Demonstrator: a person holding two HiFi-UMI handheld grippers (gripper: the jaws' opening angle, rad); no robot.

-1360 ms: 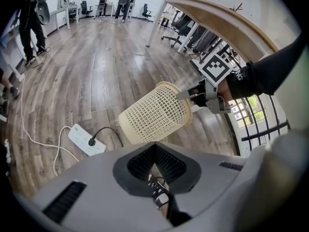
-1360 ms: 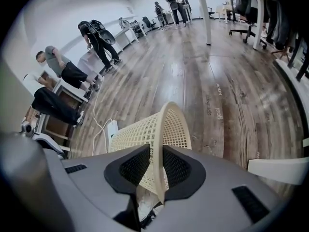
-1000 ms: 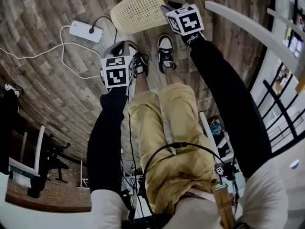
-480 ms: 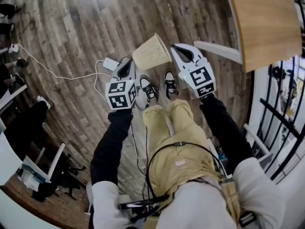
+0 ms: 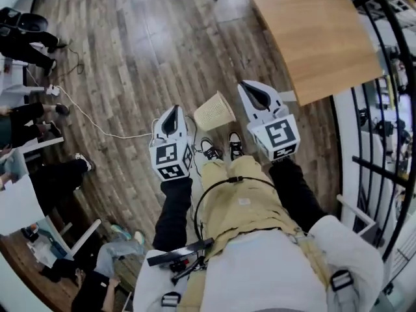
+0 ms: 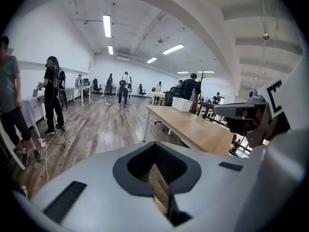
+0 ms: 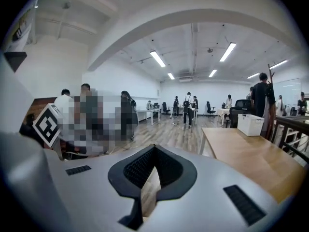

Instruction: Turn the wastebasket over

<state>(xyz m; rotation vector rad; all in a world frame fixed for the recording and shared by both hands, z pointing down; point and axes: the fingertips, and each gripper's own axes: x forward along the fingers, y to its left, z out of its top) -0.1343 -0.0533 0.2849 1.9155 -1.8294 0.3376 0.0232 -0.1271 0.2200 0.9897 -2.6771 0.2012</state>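
At the far left of the head view, several people (image 5: 26,116) are seen along the edge of the wooden floor (image 5: 130,57), and a white cable (image 5: 97,127) is trailed across the boards. The left gripper (image 5: 173,114) is held high above the floor, well apart from everything below it. In the left gripper view its jaws are seen pressed together, with only a thin sliver of floor showing between them, and nothing is held.

Just right of it in the head view, the wastebasket (image 5: 214,111), cream and woven, is seen on the floor directly ahead of the person's shoes (image 5: 209,149). It is placed between the two grippers in the picture, yet it is touched by neither. Whether its mouth is turned up or down cannot be told from so far above.

The right gripper (image 5: 255,93) is held at a like height, and its marker cube (image 5: 281,138) is turned to the camera. Its jaws are likewise closed with nothing between them, as is shown in the right gripper view.

Further right a wooden table (image 5: 318,38) is seen, with one corner near the right gripper in the picture. In the right gripper view a white box (image 7: 250,124) is seen at the table's far end. At the far right the scene is bounded by a black railing (image 5: 383,142).
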